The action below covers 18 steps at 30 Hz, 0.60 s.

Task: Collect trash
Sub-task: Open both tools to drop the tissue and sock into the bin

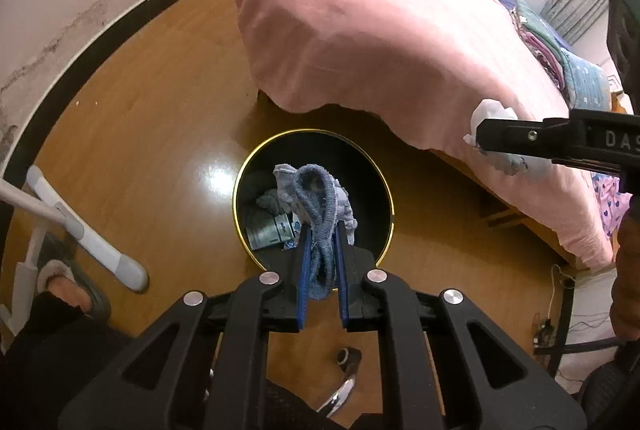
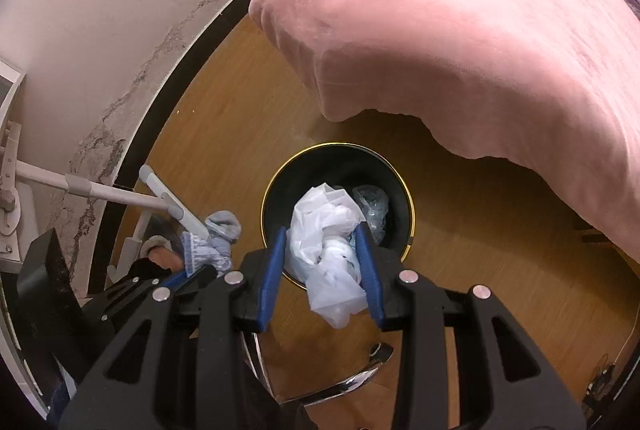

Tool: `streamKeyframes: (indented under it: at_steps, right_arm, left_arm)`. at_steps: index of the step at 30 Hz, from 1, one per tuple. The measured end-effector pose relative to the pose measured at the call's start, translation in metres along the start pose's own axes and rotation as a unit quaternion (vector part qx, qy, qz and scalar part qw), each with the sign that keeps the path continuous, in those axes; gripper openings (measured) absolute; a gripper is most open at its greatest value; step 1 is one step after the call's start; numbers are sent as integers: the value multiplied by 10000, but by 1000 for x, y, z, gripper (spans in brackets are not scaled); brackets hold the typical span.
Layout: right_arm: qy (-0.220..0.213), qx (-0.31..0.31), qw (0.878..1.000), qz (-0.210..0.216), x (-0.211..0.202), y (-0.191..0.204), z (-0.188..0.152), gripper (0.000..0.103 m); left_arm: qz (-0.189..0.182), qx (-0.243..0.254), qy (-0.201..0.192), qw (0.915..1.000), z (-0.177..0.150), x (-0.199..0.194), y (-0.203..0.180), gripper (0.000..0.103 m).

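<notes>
Both grippers above the round black waste bin with gold rim (image 1: 390, 189), standing on the glossy wooden floor (image 1: 160, 133) just beside the overhanging edge of the pink bed cover (image 1: 380, 29). Left gripper (image 1: 322, 250) pointing steeply down over the bin's near edge, jaws nearly together, clamped on a frayed grey-blue fabric scrap with a looped knit band (image 1: 320, 205); scrap hanging over the bin mouth, not released. Right gripper (image 2: 322, 250) likewise aimed down at the bin's near rim, jaws partway apart, pinching a crumpled white plastic bag (image 2: 328, 250); bag bulging above and below the blue pads (image 2: 272, 270), upper part over the bin opening. Already inside the bin: a printed grey packet (image 1: 266, 232), grey cloth, a clear crumpled plastic piece (image 2: 372, 205). White mop with flat head (image 1: 88, 230) on the floor left of the bin, near the dark skirting. Person's slippered foot (image 1: 60, 278) beside the mop, left of the bin
</notes>
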State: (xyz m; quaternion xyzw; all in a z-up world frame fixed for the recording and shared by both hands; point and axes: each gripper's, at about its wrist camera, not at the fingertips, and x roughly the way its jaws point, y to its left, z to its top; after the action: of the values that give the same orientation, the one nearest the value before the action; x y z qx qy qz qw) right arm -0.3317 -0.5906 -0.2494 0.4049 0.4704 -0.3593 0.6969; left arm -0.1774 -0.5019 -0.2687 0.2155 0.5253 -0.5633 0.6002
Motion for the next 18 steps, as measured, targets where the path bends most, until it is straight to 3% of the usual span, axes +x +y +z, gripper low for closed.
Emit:
streamKeyframes:
  at_steps: [10, 13, 15, 18]
  right_arm:
    - [-42, -24, 10000, -11, -4, -2, -2, 36]
    - [-60, -13, 10000, 3, -4, -4, -2, 36]
    - [-81, -5, 10000, 6, -5, -5, -2, 36]
    - [-98, -15, 10000, 6, -4, -4, -3, 37]
  left_arm:
    - [-94, -81, 56, 9999, -1, 1, -2, 12]
    - [-73, -84, 44, 9999, -1, 1, -3, 24]
    - [-87, -92, -3, 9999, -1, -1, -3, 37]
    - [-101, -86, -54, 9999, -2, -3, -3, 43]
